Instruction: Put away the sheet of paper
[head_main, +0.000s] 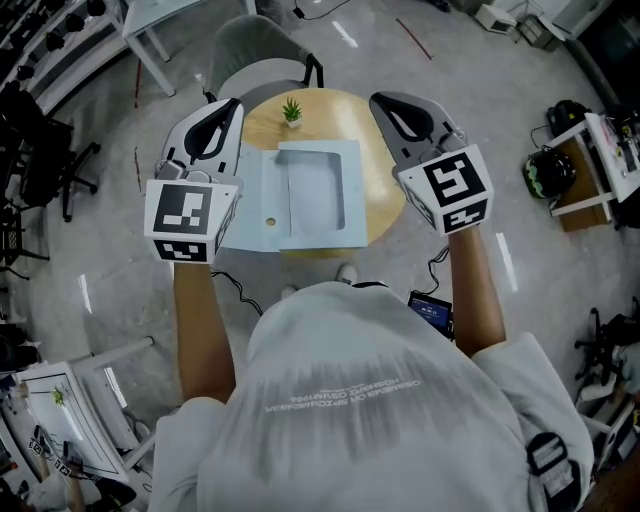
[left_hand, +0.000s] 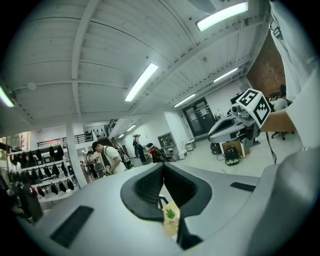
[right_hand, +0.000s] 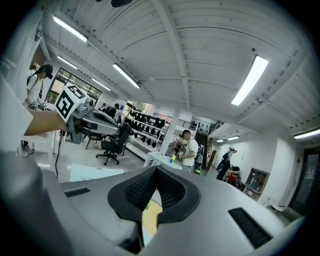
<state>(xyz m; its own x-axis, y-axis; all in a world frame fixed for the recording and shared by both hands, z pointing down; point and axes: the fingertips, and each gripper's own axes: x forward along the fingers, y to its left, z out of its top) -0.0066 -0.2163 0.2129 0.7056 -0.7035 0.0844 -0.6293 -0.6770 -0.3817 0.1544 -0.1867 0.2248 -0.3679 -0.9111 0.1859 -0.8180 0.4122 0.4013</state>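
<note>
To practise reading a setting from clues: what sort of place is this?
Probably an open-plan lab or workshop: a black office chair, wall racks of dark gear, and a round wooden table on a hard grey floor.

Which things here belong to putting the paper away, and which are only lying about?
Job: pale blue paper and holder on the table, hard to tell apart; left gripper and right gripper, both shut, empty.
Lying about: potted plant; grey chair.
</note>
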